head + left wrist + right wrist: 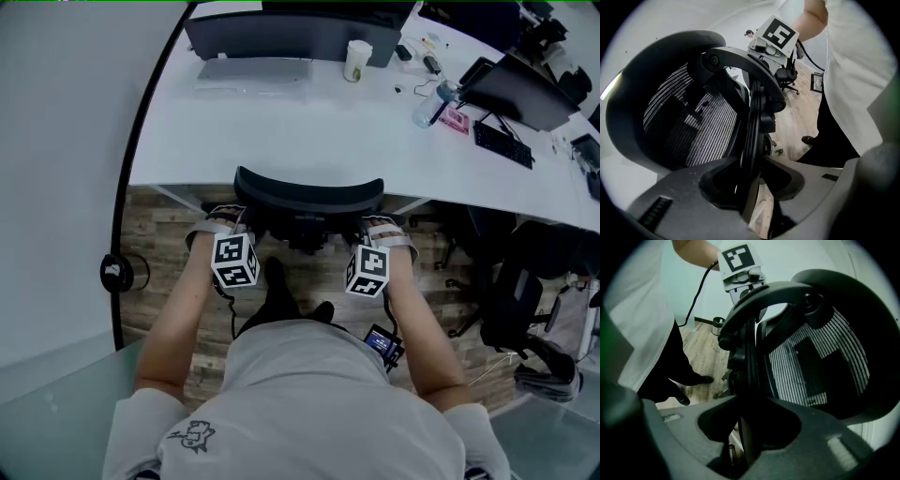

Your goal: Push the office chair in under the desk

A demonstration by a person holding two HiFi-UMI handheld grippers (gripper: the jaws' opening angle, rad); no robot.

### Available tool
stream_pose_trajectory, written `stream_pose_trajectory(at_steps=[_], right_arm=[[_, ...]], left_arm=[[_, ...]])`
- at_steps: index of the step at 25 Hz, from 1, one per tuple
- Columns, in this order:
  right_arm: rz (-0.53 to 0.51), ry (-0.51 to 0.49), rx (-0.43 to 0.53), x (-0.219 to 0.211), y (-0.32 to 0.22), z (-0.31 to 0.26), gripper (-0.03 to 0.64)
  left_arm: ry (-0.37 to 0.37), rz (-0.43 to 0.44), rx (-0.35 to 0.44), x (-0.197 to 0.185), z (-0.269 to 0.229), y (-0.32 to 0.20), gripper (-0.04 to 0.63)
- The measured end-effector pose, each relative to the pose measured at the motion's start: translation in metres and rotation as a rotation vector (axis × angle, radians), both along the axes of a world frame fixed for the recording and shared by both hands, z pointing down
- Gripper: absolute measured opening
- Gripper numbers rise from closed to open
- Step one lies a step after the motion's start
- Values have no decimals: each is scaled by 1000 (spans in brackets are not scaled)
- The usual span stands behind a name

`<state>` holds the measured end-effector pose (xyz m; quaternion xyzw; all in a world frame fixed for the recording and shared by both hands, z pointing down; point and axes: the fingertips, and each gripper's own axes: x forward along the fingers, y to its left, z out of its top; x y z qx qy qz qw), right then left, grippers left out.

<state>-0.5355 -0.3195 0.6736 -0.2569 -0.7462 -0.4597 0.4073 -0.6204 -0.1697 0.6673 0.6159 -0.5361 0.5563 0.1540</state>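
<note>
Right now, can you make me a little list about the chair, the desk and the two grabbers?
office chair: top of its back at the desk's front edge, seat out of sight
desk: white, with a cup on it
left gripper: fingers closed on the chair back's frame
right gripper: fingers closed on the frame's other side
floor: wood planks

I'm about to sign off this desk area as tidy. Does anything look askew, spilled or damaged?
Nothing stands out. The chair sits square to the desk, its mesh looks intact, and the cup stands with no spill around it.
</note>
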Motion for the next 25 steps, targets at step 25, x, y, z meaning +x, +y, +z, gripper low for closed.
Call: stream_pose_trajectory(at_steps=[25], right_arm=[[74, -138, -181, 21, 15, -70, 163]], left_arm=[[-27, -98, 249, 24, -79, 3, 146]])
